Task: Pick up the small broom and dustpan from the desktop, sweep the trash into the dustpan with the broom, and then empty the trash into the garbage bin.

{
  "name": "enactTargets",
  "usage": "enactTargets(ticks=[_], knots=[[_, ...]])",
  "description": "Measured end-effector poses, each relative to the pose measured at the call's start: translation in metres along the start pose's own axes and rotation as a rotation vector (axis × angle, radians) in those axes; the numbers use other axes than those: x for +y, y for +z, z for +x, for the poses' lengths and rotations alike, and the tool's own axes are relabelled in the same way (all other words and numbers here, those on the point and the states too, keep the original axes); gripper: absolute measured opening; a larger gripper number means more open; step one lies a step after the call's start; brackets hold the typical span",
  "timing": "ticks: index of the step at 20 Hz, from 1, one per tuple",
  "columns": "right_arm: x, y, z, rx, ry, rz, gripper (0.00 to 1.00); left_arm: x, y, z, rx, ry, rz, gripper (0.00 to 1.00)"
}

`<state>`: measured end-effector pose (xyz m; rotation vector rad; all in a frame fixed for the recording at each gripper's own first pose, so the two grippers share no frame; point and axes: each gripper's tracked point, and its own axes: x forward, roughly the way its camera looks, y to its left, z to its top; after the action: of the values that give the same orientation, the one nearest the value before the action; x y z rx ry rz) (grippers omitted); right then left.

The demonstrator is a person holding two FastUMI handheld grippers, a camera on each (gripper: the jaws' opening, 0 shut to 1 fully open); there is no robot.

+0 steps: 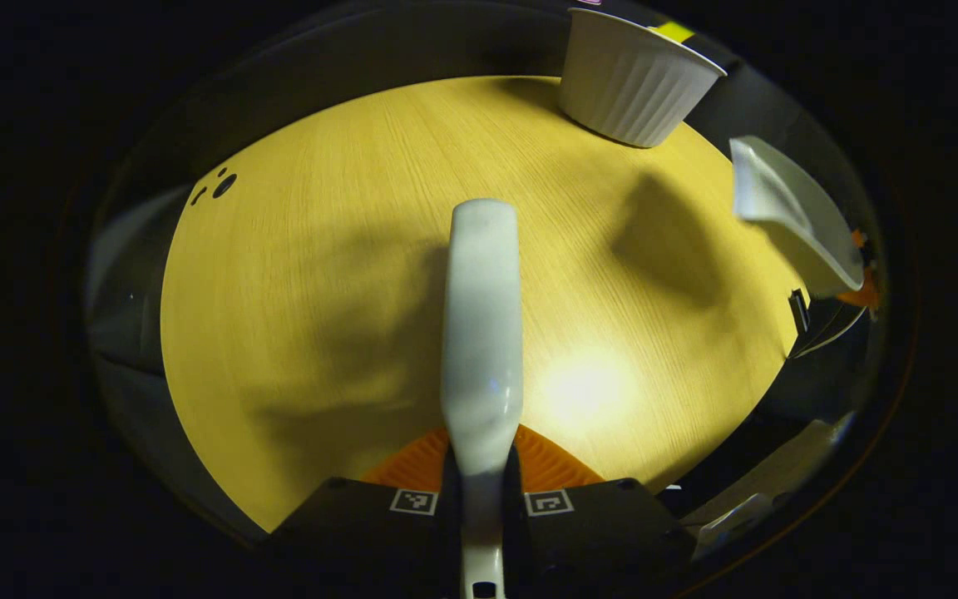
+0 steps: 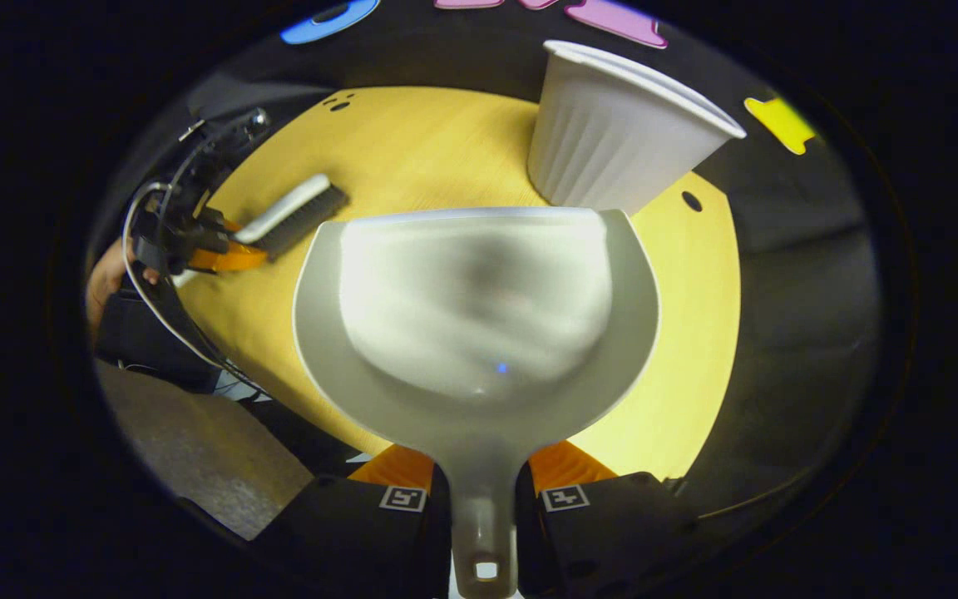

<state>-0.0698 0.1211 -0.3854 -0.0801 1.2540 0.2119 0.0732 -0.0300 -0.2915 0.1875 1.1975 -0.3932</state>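
My left gripper (image 1: 483,478) is shut on the handle of the small white broom (image 1: 481,324), which points forward above the yellow desktop (image 1: 304,274). In the right gripper view the broom (image 2: 292,216) shows its dark bristles at the left, held low over the table by the left gripper (image 2: 196,241). My right gripper (image 2: 483,495) is shut on the handle of the grey-white dustpan (image 2: 479,308), held above the table just in front of the white ribbed garbage bin (image 2: 620,133). The dustpan (image 1: 795,216) also appears at the right, near the bin (image 1: 637,83). The pan's inside is blurred.
A person's hand (image 2: 109,283) and cables sit behind the left gripper. Small dark holes (image 1: 221,185) mark the table's far left; another hole (image 2: 692,201) lies right of the bin. The table's edge drops to the floor (image 2: 188,449) at lower left.
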Motion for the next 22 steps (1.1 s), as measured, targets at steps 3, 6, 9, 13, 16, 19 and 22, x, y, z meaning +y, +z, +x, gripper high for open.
enactTargets(ticks=[3,6,9,13,16,19,22], knots=[[0.014,0.000,0.043,-0.014,0.005,0.062,0.35,0.003,0.000,0.001,0.000,0.018,-0.007,0.24],[0.013,0.001,0.067,-0.029,-0.011,0.107,0.35,0.009,-0.001,0.005,0.001,0.033,-0.028,0.24],[0.016,0.000,0.081,-0.029,-0.022,0.136,0.35,0.015,0.000,0.012,0.005,0.044,-0.041,0.24],[0.020,-0.001,0.094,-0.022,-0.041,0.132,0.36,0.014,-0.001,0.016,0.015,0.041,-0.028,0.24],[0.029,-0.002,0.103,-0.027,-0.015,0.157,0.36,0.013,0.001,0.019,0.008,0.039,-0.028,0.26],[0.033,-0.004,0.107,-0.025,0.003,0.184,0.37,0.012,0.000,0.019,0.020,0.031,-0.022,0.27],[0.037,-0.010,0.107,-0.005,0.020,0.186,0.39,0.014,0.000,0.021,0.033,0.031,-0.020,0.29]])
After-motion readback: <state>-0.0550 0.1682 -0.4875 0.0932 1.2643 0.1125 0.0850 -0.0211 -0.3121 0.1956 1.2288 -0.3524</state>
